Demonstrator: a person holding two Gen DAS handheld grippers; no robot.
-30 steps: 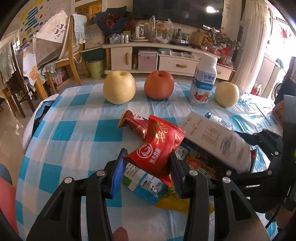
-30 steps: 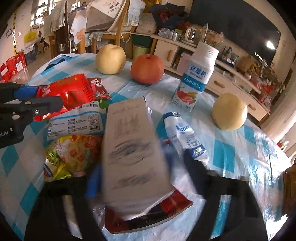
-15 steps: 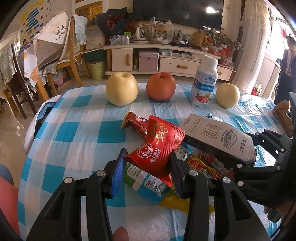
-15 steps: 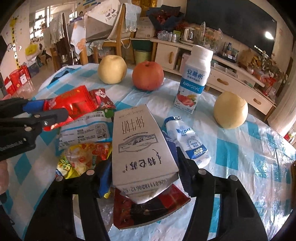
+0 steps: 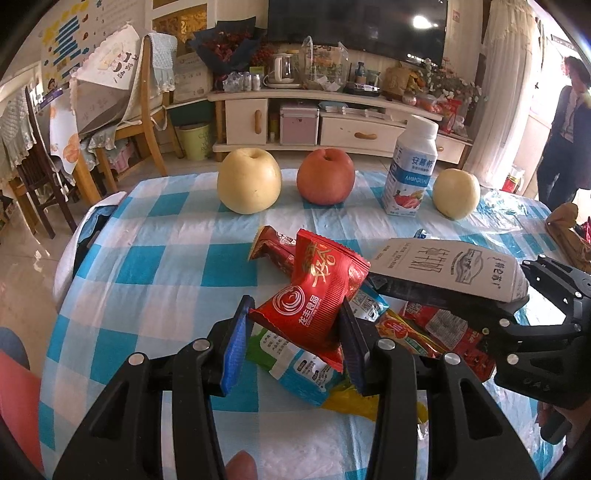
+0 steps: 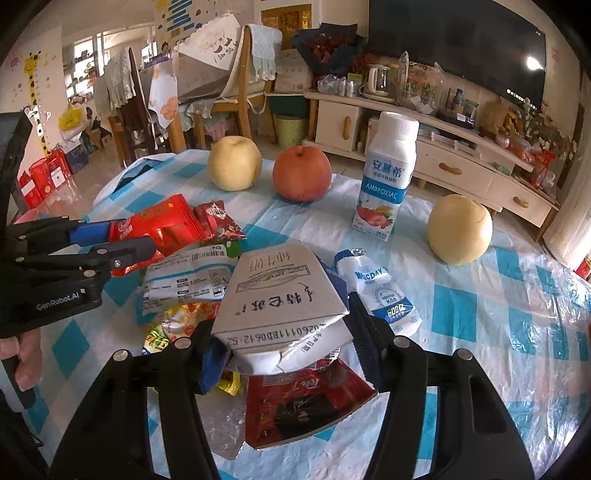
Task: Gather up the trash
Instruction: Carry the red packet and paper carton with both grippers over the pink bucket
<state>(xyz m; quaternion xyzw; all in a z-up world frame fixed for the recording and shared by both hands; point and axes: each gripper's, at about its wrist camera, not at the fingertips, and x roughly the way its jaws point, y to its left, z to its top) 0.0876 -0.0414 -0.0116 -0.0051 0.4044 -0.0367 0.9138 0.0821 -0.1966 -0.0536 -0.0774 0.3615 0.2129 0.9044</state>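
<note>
Trash: we pinch a red packet in our left gripper and a flattened carton, jaws just closing, in our right gripper, above wrappers on the tabletop.

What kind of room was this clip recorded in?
Most likely a lived-in home living and dining room. A large television hangs above a cream media cabinet crowded with household clutter, wooden dining chairs draped with cloths stand nearby, and the table has a blue-and-white checked cloth.
</note>
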